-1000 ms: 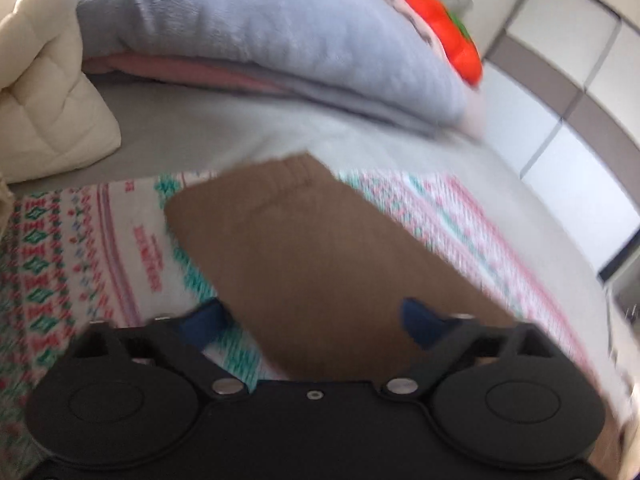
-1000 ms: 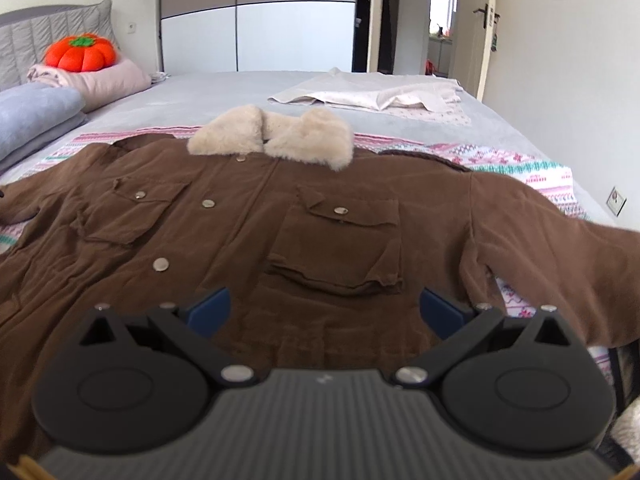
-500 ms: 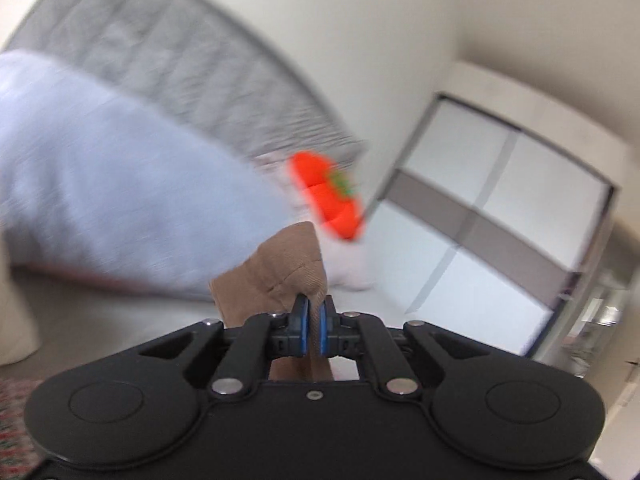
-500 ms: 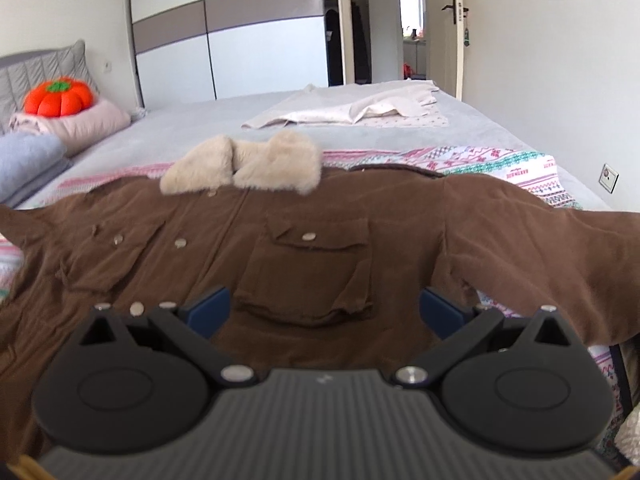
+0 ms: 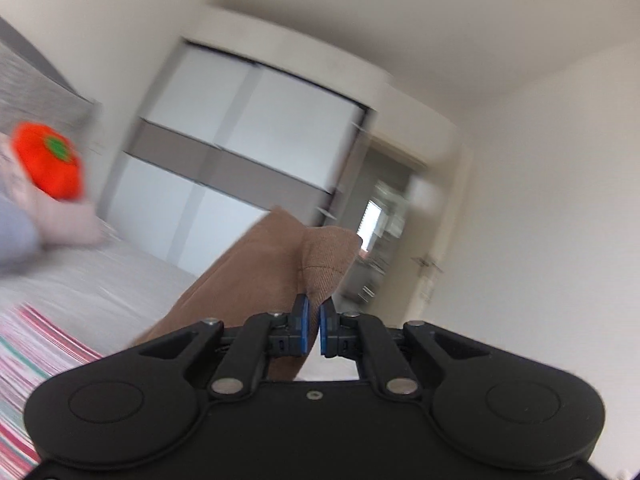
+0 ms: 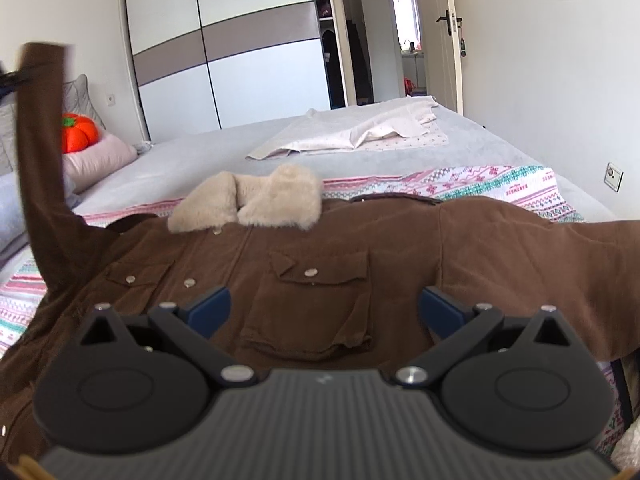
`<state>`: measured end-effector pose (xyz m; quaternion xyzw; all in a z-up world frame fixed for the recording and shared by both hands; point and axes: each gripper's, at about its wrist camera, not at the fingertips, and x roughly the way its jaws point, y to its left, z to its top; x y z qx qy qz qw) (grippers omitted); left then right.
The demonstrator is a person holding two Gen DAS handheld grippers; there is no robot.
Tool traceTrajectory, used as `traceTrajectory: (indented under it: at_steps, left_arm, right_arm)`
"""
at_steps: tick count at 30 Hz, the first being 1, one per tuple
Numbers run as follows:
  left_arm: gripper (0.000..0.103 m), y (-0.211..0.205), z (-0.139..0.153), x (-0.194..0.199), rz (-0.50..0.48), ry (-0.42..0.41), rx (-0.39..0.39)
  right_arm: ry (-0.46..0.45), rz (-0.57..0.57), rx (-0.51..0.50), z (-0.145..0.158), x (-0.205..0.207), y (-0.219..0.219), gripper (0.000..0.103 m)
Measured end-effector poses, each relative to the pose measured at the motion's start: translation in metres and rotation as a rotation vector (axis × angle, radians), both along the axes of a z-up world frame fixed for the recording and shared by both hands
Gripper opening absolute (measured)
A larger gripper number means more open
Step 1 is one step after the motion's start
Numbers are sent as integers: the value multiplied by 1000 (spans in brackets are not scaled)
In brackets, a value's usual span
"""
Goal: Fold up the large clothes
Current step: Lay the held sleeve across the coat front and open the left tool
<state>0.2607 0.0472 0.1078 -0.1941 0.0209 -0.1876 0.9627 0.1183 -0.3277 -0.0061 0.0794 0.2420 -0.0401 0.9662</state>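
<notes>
The left gripper (image 5: pixel 311 322) is being kept clamped tight on the cuff (image 5: pixel 326 254) of the coat's sleeve (image 6: pixel 38 152), which is being held up high at the left edge of the right wrist view, so the sleeve is hanging almost straight down to the shoulder. The rest of the coat (image 6: pixel 320 264) is lying face up and spread across the patterned blanket (image 6: pixel 500 184) on the bed (image 6: pixel 192 156), fur collar (image 6: pixel 246 202) toward the far side, the other sleeve stretched out to the right. The right gripper (image 6: pixel 322 312) is being held over the chest pocket with its jaws wide apart and nothing between them.

Handling-wise, it's probably being dealt with as a heavy, thick, floppy thing: the cloth looks like corduroy or similar, so it shouldn't be slipping out of the pads, but the weight is likely to be dragging on a one-cuff grip. Nothing fragile except maybe the snaps. Better holds are probably being offered by the cuff, the shoulder seam and the hem, where the fabric is doubled, not by the flat front panel.

Hard to make out: the left wrist view is being smeared by motion blur, so the pumpkin cushion (image 5: pixel 48 166) and wardrobe (image 5: pixel 248 152) are just blobs. The right cuff is being cut off by the frame edge, the hem is being hidden behind the right gripper's body, and the left gripper itself is barely being caught at the left border
</notes>
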Motion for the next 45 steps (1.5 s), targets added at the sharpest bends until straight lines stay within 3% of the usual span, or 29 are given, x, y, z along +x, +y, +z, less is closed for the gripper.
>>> traceTrajectory:
  at_steps: [3,6,9,11,13,18,22,24,25,26,27,28,29,32,36,40,43,44,45]
  left_arm:
    - [6,-49,-22,-1,-116,74,31]
    - [8,-85,-55,2,-247,202,84]
    - [34,-110,-89,2,-378,328,196]
    - [72,-108,-95,-7,-370,303,240]
    - [84,-96,-90,-11,-358,256,264]
    - [90,-68,-80,-6,-244,254,344]
    - [91,-39,-107,14,-127,305,393]
    - [90,-25,-124,24,-89,344,403]
    - [90,-21,-133,27,-77,363,411]
    - [90,-18,-142,29,-71,378,425]
    - [90,-16,-151,30,-65,388,442]
    - [90,-15,-158,31,-61,395,461]
    - [90,-16,-165,32,-61,399,481]
    - [90,-16,-179,29,-68,396,513]
    - [90,-18,-194,32,-101,427,502]
    - [92,-25,-221,34,-114,479,562]
    - [93,-29,-217,38,-109,501,570]
    - [93,-30,-214,37,-100,502,581]
    - [93,-33,-211,36,-86,505,589]
  right_arm:
    - [-7,-3,23,2,1,-7,103]
    - [-2,-13,66,0,1,-17,103]
    - [17,-22,103,-4,3,-26,103]
    - [31,-20,121,-5,5,-30,103]
    - [38,-6,147,-5,7,-33,103]
    - [70,79,299,-3,36,-39,103]
    - [135,129,483,-24,86,-34,96]
    - [187,130,516,-43,110,-24,84]
    - [219,110,496,-53,121,-16,80]
    - [244,84,460,-61,128,-10,70]
    - [262,57,413,-67,134,-1,54]
    - [253,37,357,-70,137,8,44]
    - [234,47,315,-70,137,14,20]
    - [175,72,261,-53,132,25,5]
    - [105,58,206,-35,123,19,5]
    - [213,12,105,-55,129,12,8]
    - [256,-15,103,-67,122,4,35]
    - [241,-13,120,-65,115,1,60]
    - [228,-30,127,-60,108,-2,76]
